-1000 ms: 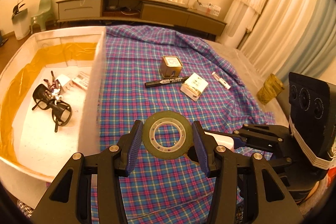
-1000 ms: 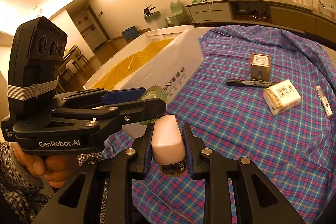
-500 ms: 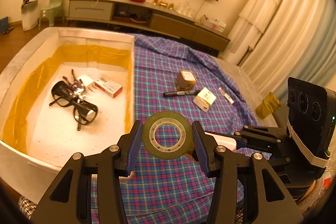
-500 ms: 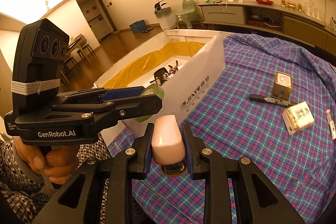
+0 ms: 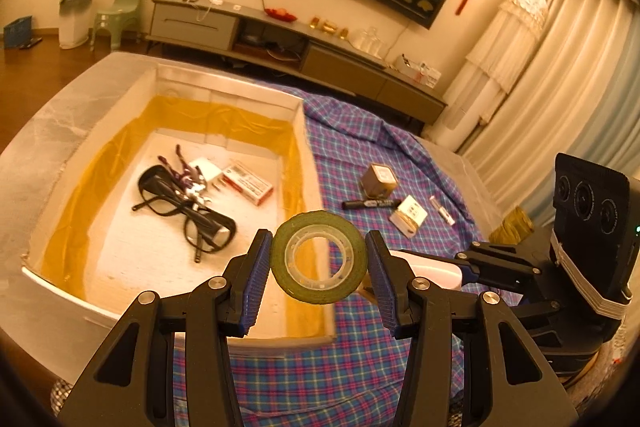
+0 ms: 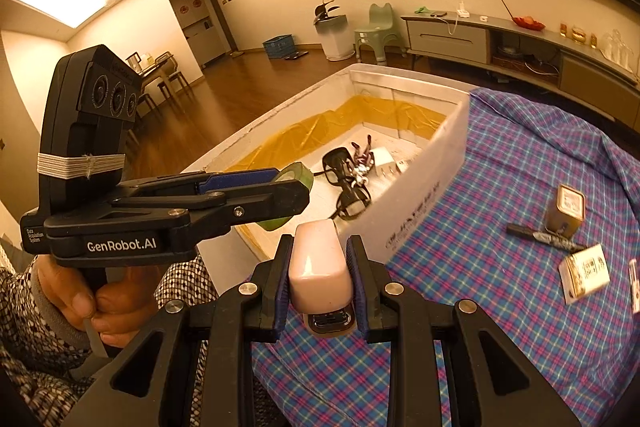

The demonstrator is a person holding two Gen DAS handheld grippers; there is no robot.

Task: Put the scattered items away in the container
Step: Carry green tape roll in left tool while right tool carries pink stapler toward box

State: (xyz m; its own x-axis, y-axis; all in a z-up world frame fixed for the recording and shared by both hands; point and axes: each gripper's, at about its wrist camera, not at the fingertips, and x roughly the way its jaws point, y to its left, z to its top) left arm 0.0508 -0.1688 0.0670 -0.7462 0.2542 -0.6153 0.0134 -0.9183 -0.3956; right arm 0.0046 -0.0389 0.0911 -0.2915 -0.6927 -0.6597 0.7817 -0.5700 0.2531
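Note:
My left gripper (image 5: 318,265) is shut on a green tape roll (image 5: 320,235), held in the air above the near right corner of the white container (image 5: 92,111). My right gripper (image 6: 319,283) is shut on a pale pink stapler (image 6: 318,267), just right of the left gripper and above the plaid cloth. The container holds black glasses (image 5: 180,211), a small red and white box (image 5: 248,183) and a white plug. On the cloth lie a black marker (image 5: 370,203), a small tin (image 5: 378,181), a white box (image 5: 408,217) and a thin tube (image 5: 442,211).
The purple plaid cloth (image 5: 352,347) covers the table right of the container, whose lining is yellow. A yellow bundle (image 5: 512,231) lies at the far right. A sideboard (image 5: 280,39) and curtains stand behind. The left gripper shows in the right wrist view (image 6: 288,199).
Both grippers have risen and moved left toward the container with their loads; the tape roll now hangs over the container's near right corner. Both grips are unchanged.

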